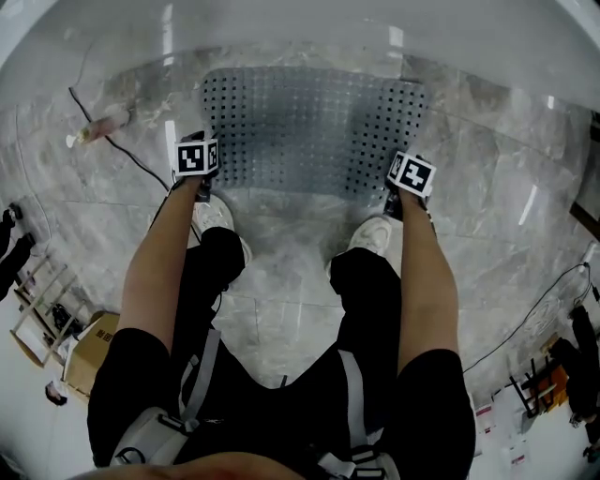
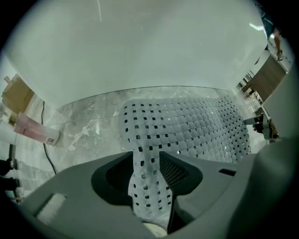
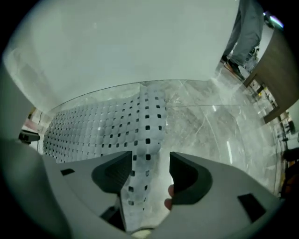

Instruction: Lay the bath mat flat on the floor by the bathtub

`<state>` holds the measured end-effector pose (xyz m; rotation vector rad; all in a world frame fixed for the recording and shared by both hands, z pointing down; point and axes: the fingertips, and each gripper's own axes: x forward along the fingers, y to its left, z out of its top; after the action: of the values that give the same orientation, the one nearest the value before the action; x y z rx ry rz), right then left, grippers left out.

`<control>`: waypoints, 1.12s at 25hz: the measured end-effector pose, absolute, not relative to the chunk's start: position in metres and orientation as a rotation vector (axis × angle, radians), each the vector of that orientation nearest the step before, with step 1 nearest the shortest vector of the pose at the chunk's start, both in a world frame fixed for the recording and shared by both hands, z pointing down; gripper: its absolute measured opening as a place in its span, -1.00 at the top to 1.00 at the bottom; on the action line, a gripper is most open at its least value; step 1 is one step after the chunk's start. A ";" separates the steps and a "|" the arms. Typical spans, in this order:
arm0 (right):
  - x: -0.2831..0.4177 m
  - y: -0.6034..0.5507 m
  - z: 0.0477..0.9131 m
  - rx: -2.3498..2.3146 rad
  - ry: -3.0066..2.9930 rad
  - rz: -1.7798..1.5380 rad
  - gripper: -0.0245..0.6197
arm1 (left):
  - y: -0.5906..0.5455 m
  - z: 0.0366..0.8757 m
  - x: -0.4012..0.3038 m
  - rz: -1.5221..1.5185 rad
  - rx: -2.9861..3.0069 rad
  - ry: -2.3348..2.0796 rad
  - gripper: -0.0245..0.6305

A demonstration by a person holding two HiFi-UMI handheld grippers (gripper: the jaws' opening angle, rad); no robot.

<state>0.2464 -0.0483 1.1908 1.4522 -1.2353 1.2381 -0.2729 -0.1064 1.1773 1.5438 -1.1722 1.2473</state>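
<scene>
The grey perforated bath mat (image 1: 309, 122) lies spread on the marble floor against the white bathtub wall (image 1: 300, 28). My left gripper (image 1: 199, 161) is at the mat's near left corner and my right gripper (image 1: 411, 176) at its near right corner. In the left gripper view a lifted strip of the mat (image 2: 147, 177) runs between the jaws of the left gripper (image 2: 148, 163), with a dark gap beside it. In the right gripper view the mat's corner (image 3: 142, 154) hangs by the left jaw of the right gripper (image 3: 150, 170), clear of the right jaw. Both grippers stand open.
A pink bottle (image 1: 105, 122) and a black cable (image 1: 127, 155) lie on the floor left of the mat. The person's white shoes (image 1: 217, 220) stand just behind the mat. A cardboard box (image 1: 89, 352) sits at the left. Another person (image 3: 245, 28) stands far right.
</scene>
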 end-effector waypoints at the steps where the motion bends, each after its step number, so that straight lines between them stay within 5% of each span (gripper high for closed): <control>1: 0.242 -0.048 1.180 1.438 -1.265 1.204 0.21 | -0.105 1.169 -0.270 1.245 1.547 -1.164 0.42; 4: 0.214 -0.048 1.132 1.385 -1.395 1.114 0.22 | -0.100 1.128 -0.254 1.219 1.588 -1.153 0.42; 6: 0.196 -0.049 1.086 1.380 -1.475 1.045 0.55 | -0.098 1.084 -0.241 1.171 1.632 -1.180 0.44; 9: 0.169 -0.047 1.002 1.429 -1.549 0.990 0.90 | -0.091 1.003 -0.214 1.088 1.730 -1.231 0.92; 19: 0.096 -0.057 0.691 1.637 -1.853 0.955 0.90 | -0.102 0.688 -0.136 0.844 2.009 -1.275 0.92; 28: 0.105 -0.123 0.421 1.936 -2.131 0.722 0.90 | -0.161 0.404 -0.127 0.533 2.235 -1.488 0.92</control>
<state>0.1054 -0.1233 0.4205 1.9360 -2.1310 0.7215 -0.1274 -0.1607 0.4043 2.2345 -1.4875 0.5326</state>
